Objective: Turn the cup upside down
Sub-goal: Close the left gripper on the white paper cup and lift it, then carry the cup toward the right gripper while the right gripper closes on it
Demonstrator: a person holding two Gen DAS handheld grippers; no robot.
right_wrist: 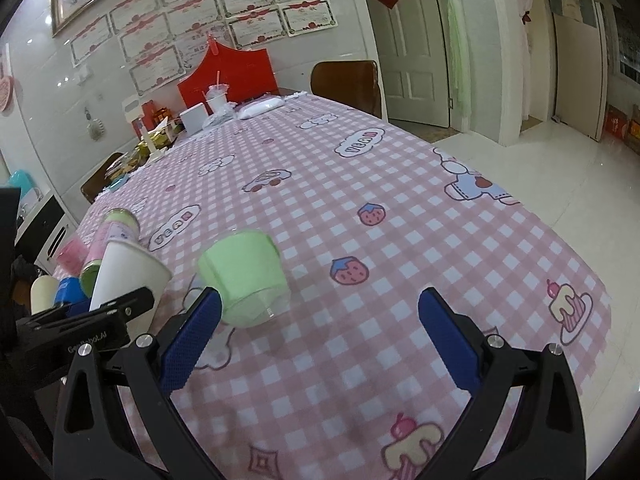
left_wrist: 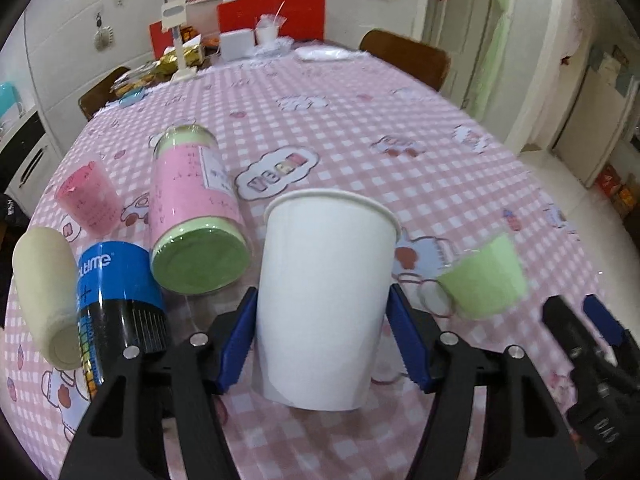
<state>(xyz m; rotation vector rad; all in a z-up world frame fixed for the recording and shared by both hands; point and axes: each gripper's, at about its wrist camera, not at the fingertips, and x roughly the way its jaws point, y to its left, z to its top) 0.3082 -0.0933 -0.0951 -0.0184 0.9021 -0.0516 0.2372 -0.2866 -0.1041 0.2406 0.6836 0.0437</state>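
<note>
While the right gripper is hanging spread over the table, the left gripper is pinching the white cup upright.

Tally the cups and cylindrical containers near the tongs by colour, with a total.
White: 1, paper cup
Green: 1, small cup
Pink: 2, small cup and tall canister
Blue: 1, can
Cream: 1, bottle
Total: 6

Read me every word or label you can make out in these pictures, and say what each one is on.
"YEAH": cloud print on the tablecloth.
"...time": partial, upside down, on the blue-and-black can.
"GenRobot.AI": faint, on the left tool.
Pink-label bottle, pink cup, wall certificates: print too small or blurred to read.
</note>
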